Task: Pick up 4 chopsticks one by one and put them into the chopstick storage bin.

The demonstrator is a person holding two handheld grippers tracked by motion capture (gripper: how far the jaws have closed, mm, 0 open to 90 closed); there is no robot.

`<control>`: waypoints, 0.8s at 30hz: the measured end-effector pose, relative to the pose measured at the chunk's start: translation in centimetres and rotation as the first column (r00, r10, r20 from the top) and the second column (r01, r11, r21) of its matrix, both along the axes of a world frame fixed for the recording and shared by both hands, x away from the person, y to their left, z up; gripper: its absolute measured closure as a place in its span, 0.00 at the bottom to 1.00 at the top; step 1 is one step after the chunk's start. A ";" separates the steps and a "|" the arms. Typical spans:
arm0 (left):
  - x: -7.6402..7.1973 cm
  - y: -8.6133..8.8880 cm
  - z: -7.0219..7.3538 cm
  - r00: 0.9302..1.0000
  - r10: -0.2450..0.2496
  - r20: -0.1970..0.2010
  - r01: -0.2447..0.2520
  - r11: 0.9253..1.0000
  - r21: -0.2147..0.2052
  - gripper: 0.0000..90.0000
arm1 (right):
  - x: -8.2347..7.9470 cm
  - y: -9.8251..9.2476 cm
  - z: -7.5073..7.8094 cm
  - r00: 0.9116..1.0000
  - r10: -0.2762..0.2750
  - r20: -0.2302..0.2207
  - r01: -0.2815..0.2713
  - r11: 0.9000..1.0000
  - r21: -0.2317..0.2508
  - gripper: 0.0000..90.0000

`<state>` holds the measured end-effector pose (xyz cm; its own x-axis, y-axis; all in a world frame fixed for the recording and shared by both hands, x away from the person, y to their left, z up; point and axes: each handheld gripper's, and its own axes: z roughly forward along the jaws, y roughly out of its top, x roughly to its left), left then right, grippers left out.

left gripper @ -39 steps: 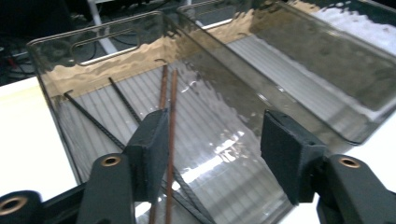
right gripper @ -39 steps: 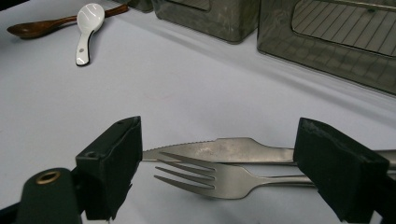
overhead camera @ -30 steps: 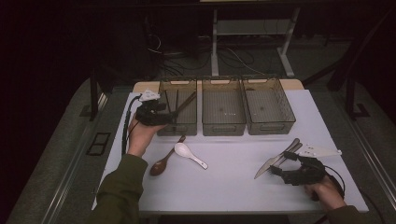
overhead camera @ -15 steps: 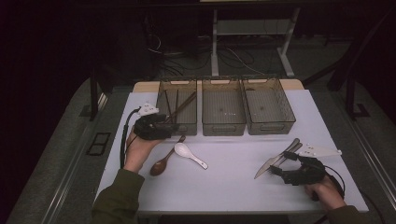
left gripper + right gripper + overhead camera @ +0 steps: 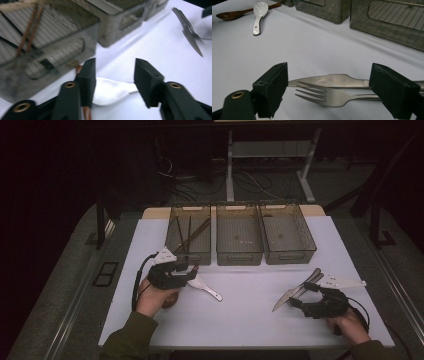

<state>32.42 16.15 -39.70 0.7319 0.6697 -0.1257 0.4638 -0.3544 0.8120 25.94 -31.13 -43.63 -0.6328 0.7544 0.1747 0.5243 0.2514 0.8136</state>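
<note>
- Left gripper (image 5: 186,276), black, two block-shaped matte jaws: low at left centre of the high view, just below the left bin; jaws have just been closing, now at medium width, astride the bowl of the glossy white ceramic soup spoon (image 5: 110,90); pads not seen pressing on it.
- White spoon: smooth, rounded bowl, short flat handle with a small hole near its end (image 5: 258,15); flat on the table, bowl under the left gripper, handle running toward lower centre of the high view (image 5: 210,291).
- Dark brown wooden spoon (image 5: 234,14): oval bowl, slim handle; beside the white spoon, handles crossing in the right gripper view.
- Right gripper (image 5: 299,301), black: lower right of the high view; jaws wide apart, one on either side of the metal cutlery, gripping nothing.
- Steel table knife (image 5: 332,80), serrated edge, and steel four-tined fork (image 5: 322,95): side by side on the table, touching.
- Matte white tabletop (image 5: 250,315).
- Three smoky translucent plastic bins, rectangular, ribbed floors, slot handles: in a row at upper centre of the high view.
- Left bin (image 5: 172,227): thin brown sticks (image 5: 189,234), chopstick-like.
- Middle bin (image 5: 239,257), right bin (image 5: 307,245): contents not discernible.
- No legible writing.
</note>
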 end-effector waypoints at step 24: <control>-2.4 -3.6 -3.3 0.978 -0.190 -0.087 0.197 0.978 0.071 0.99 | 0.0 0.1 0.0 1.000 0.008 0.003 -0.008 1.000 -0.007 0.17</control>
<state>30.02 12.60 -42.97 0.8385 0.5264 -0.1410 0.4419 -0.5054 0.7411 25.92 -30.99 -43.64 -0.6395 0.7504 0.1673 0.5194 0.2612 0.8137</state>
